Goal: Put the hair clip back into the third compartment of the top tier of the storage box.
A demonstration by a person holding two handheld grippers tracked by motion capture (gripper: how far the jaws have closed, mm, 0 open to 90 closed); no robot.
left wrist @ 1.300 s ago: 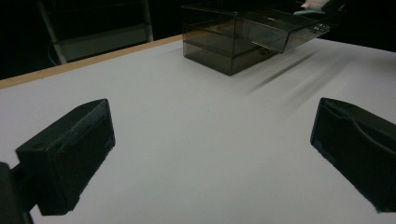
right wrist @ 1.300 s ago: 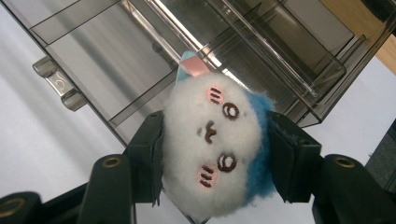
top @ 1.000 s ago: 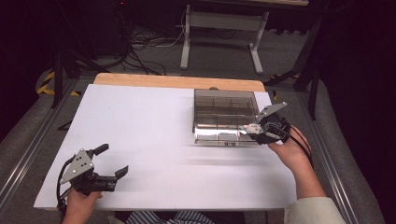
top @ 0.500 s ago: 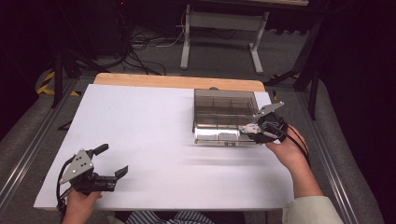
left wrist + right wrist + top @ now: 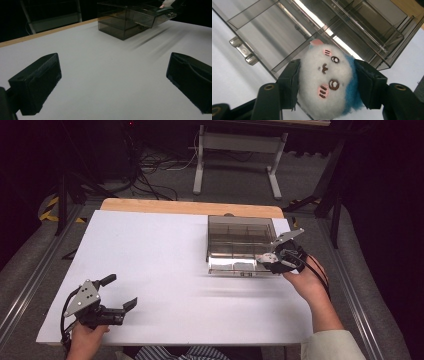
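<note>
The right gripper [image 5: 270,258] is clamping a fluffy white plush toy [image 5: 328,80] (blue fuzz behind, stitched face) between both jaws, hovering over the pulled-out drawer [image 5: 235,265] of the smoky clear plastic organizer box [image 5: 240,231]. It looks like placing is underway; next it calls for lowering into a compartment and releasing. The left gripper [image 5: 116,294] is waiting, jaws spread wide and empty, above the white table [image 5: 160,260].

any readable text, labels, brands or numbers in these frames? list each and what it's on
None readable.
The plush toy, clamped in the right gripper, carries only an embroidered face, no letters.
The smoky clear drawer box shows no label; its metal handle is plain.
The left gripper, jaws apart, bears no marking that can be made out.
</note>
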